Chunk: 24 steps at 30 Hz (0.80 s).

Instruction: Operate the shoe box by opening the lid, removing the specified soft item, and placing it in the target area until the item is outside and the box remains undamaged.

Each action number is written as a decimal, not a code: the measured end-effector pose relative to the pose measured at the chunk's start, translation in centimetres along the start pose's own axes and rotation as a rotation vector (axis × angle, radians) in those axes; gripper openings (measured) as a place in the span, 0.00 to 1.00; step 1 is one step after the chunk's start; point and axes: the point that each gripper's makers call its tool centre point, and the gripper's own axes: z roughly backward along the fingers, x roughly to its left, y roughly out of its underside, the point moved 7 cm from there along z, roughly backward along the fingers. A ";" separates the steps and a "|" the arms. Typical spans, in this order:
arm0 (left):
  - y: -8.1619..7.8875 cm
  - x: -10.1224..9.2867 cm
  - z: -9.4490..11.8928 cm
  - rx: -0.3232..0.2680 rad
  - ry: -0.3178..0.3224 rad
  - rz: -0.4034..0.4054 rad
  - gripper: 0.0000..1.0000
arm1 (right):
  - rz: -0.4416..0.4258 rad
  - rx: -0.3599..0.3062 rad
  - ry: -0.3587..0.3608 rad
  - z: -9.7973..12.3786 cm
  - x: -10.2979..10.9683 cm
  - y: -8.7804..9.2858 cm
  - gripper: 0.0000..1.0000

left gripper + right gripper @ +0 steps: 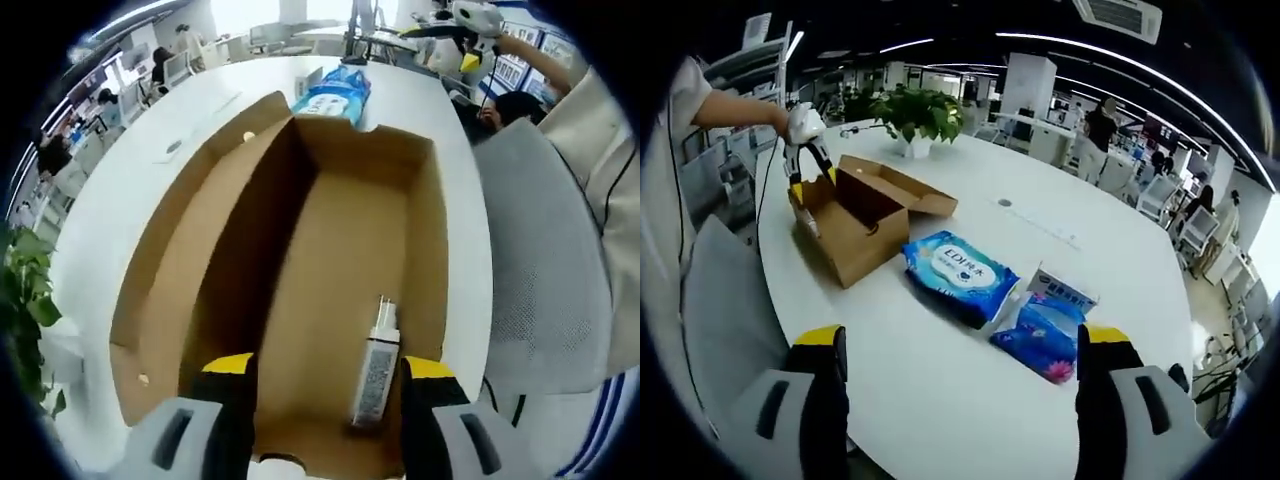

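Note:
I look down into the open brown shoe box [330, 250]; its lid [175, 260] is folded out to the left. A small white labelled item [376, 372] lies on the box floor near the close wall. My left gripper [330, 368] hangs open over that end, holding nothing. In the right gripper view the box [855, 225] stands far left on the white table [940, 400], and a hand holds the left gripper [805, 150] over it. A blue soft pack [960, 275] lies outside the box. My right gripper [960, 340] is open and empty above the table, near that pack.
A second blue floral pack [1045, 335] and a small white-blue carton [1060, 292] lie beside the first pack. A potted plant [915, 115] stands behind the box. A grey chair [540, 270] is at the table edge. People and desks fill the background.

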 end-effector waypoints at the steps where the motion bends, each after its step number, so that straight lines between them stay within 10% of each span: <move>1: 0.1 -0.1 -0.3 0.028 0.010 -0.018 0.59 | -0.002 -0.001 -0.002 0.1 0.2 0.0 0.91; 24: 1.5 -0.5 -3.2 0.163 0.104 -0.184 0.50 | -0.030 0.017 0.007 0.4 2.1 0.6 0.90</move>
